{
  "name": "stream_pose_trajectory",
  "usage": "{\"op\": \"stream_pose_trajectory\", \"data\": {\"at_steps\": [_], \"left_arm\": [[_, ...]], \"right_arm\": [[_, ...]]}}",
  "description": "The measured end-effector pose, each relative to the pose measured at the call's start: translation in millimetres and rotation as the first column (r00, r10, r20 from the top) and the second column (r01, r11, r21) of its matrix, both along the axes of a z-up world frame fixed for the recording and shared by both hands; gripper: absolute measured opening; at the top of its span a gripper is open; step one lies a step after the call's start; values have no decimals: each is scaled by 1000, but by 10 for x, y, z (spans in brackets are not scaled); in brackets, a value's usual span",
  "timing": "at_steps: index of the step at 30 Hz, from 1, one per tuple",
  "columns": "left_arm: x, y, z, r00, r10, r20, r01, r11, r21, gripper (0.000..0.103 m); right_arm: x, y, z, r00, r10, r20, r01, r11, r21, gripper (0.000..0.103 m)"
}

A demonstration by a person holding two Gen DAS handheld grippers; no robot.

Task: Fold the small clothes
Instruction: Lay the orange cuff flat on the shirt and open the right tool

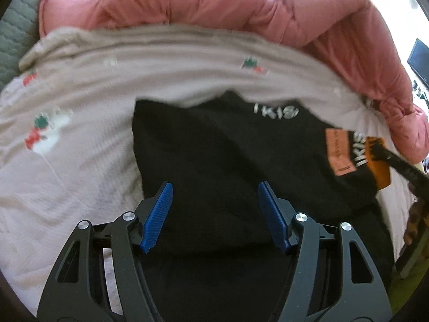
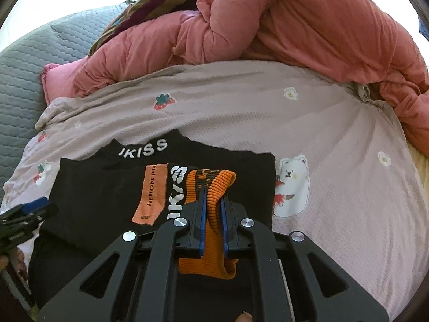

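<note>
1. we see the black knit top [image 2: 102, 196] lying flat on the bed's pink waffle-textured sheet [image 2: 268, 112].
2. right hand-held gripper [image 2: 213, 209] pinches its ribbed orange cuff [image 2: 214, 185] — left hand-held gripper [image 1: 215, 212] gapes wide, empty.

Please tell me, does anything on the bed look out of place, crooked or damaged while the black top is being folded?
Nothing looks damaged or spilled. The black top lies flat on the pale printed sheet. Its orange cuff is clamped in the right hand-held gripper, sleeve folded across the body. The pink duvet is bunched behind, which seems ordinary.
</note>
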State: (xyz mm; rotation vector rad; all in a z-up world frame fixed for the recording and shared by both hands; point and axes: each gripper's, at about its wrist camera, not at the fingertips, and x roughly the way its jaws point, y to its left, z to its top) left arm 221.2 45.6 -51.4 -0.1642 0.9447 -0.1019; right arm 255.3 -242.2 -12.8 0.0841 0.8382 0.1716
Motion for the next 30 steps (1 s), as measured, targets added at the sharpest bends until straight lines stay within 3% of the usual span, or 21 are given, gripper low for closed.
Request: {"op": "stream_pose_trajectory", "data": {"at_steps": [3,5,10,12,16,20,23,30], "left_arm": [[-11,58,-125,1000,6,-20,-6,1000,-16,58],[-40,89,-124,1000,6,-15,-7,1000,-27,58],[-104,148,-145,1000,9,0,-9,999,-39,58],[-129,182,-167,1000,15,2,-15,999,-49,58],[-194,193,-179,1000,13,6,-12,999,-40,58],[-217,157,-179,1000,5,3,-5,1000,-14,58],[-239,142,-178,1000,-1,5,1,1000,-2,58],[-276,152,-160,1000,-3,16,3,1000,2,58]], "right_arm": [[-5,-35,-2,999,-42,15,43,998,-40,18],[-40,-53,35,997,-60,43,63,995,-72,19],[-123,-1,39,999,-5,48,8,997,-80,26],[-158,106,-2,998,49,28,-46,994,-96,31],[-198,308,-99,992,128,-3,-127,984,-125,32],[-141,378,-372,982,135,-131,-157,972,-177,32],[-121,311,-486,980,117,-159,-139,981,-134,33],[-187,285,-417,984,112,-141,-128,986,-110,36]]}}
